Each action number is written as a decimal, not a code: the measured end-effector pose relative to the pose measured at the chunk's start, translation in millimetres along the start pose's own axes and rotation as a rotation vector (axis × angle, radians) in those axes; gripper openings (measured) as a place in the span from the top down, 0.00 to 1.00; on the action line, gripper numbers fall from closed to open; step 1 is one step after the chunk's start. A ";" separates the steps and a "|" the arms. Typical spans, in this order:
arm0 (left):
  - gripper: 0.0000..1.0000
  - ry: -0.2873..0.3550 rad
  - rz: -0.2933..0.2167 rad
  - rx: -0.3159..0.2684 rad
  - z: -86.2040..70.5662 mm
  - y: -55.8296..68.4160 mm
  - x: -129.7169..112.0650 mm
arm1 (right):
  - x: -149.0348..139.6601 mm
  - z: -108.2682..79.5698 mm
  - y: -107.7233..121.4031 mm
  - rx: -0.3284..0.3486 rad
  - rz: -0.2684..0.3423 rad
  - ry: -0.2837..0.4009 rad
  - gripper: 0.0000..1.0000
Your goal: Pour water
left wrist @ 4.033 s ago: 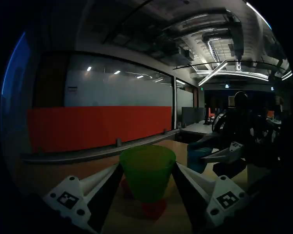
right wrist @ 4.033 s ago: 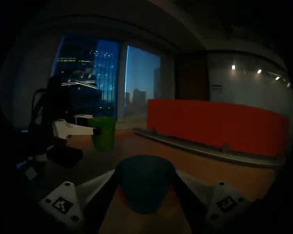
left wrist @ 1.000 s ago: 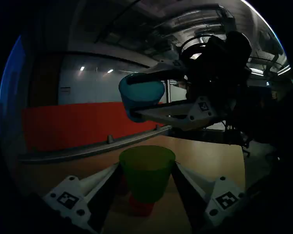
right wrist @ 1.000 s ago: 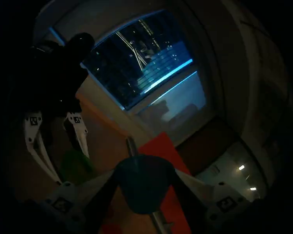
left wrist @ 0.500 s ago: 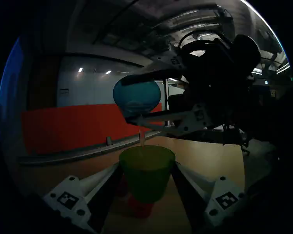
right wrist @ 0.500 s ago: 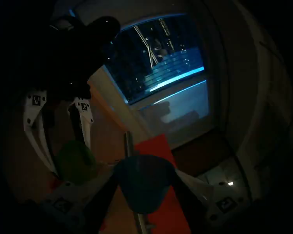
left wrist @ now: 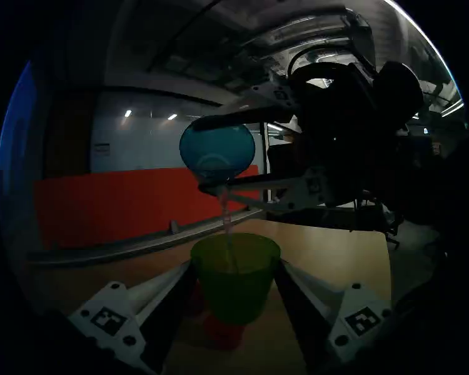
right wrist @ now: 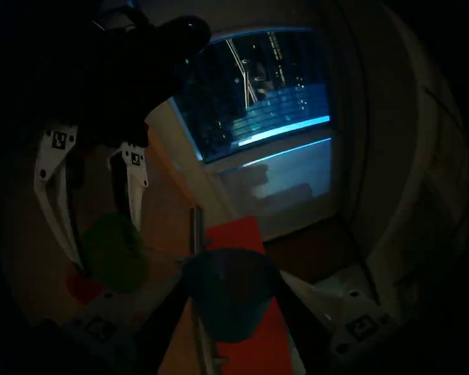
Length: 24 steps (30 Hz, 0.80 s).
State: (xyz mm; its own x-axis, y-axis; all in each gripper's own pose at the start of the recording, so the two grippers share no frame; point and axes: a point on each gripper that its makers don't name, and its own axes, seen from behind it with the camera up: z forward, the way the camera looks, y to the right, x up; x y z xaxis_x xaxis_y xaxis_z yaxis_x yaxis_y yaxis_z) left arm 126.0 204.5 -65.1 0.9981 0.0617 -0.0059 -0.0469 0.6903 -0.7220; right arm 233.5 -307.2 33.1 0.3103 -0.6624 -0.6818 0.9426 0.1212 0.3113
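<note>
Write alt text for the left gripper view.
A tilted blue cup, held by the right gripper, pours a thin stream of water into an upright green cup clamped in the jaws of the left gripper, over a wooden table. The room is dim, with an orange wall panel behind.

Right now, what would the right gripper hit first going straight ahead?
Probably nothing near: past its blue cup the way looks free to the far window wall; green cup sits aside.
</note>
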 end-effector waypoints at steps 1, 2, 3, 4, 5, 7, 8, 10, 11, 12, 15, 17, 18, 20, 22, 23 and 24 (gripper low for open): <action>0.15 0.000 0.000 0.000 -0.1 0.1 0.1 | 0.1 0.1 0.9 -0.002 -0.004 0.000 0.00; 0.15 0.000 0.001 0.000 -0.2 0.1 0.3 | 0.2 0.1 2.0 -0.004 -0.009 -0.001 0.00; 0.15 0.000 0.001 -0.001 -0.4 0.2 0.4 | 0.5 0.2 2.9 -0.006 -0.013 0.000 0.00; 0.15 0.000 0.001 -0.001 -0.6 0.4 0.5 | 1.1 0.2 3.8 -0.008 -0.016 0.000 0.00; 0.15 0.000 0.001 -0.002 -0.9 0.6 0.5 | 1.8 0.2 4.8 -0.010 -0.020 0.001 0.00; 0.15 0.000 0.001 -0.002 -1.2 0.5 0.8 | 3.0 0.2 6.3 -0.012 -0.029 0.002 0.00; 0.15 0.000 0.001 -0.002 -1.3 0.4 1.0 | 3.7 0.1 7.1 -0.013 -0.033 0.003 0.00; 0.16 0.000 0.002 -0.001 -1.6 0.0 1.5 | 4.3 0.3 8.7 -0.016 -0.043 0.003 0.00; 0.15 0.001 0.002 0.000 -1.7 -0.2 1.8 | 4.5 0.3 9.7 -0.018 -0.048 0.003 0.00; 0.15 0.001 0.002 0.000 -1.8 -0.2 2.0 | 4.8 0.4 10.4 -0.019 -0.053 0.003 0.00; 0.15 0.002 0.000 -0.003 -1.9 0.2 2.5 | 5.6 0.6 12.3 -0.022 -0.069 0.003 0.00; 0.15 0.002 -0.001 -0.004 -1.9 0.5 2.7 | 6.4 0.8 13.3 -0.024 -0.079 0.003 0.00; 0.15 0.002 -0.001 -0.005 -1.9 0.6 2.6 | 6.7 0.9 13.8 -0.026 -0.084 0.003 0.00; 0.15 0.000 0.001 -0.004 -1.7 0.4 2.2 | 7.1 1.2 14.8 -0.028 -0.094 0.002 0.00; 0.15 -0.001 0.002 -0.005 -1.4 0.6 1.7 | 7.3 1.6 15.6 -0.030 -0.101 0.001 0.00; 0.15 -0.002 0.002 -0.006 -1.2 0.8 1.3 | 7.4 1.8 16.0 -0.031 -0.105 0.000 0.00; 0.15 -0.003 0.002 -0.007 -1.1 1.0 1.2 | 7.6 2.0 16.4 -0.032 -0.109 0.000 0.00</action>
State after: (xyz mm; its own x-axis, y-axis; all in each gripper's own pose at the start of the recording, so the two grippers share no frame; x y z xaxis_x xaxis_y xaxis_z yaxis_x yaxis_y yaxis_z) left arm 127.2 204.4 -66.6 0.9979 0.0652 -0.0059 -0.0491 0.6853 -0.7266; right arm 251.0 -311.7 34.3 0.2060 -0.6728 -0.7105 0.9741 0.0722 0.2141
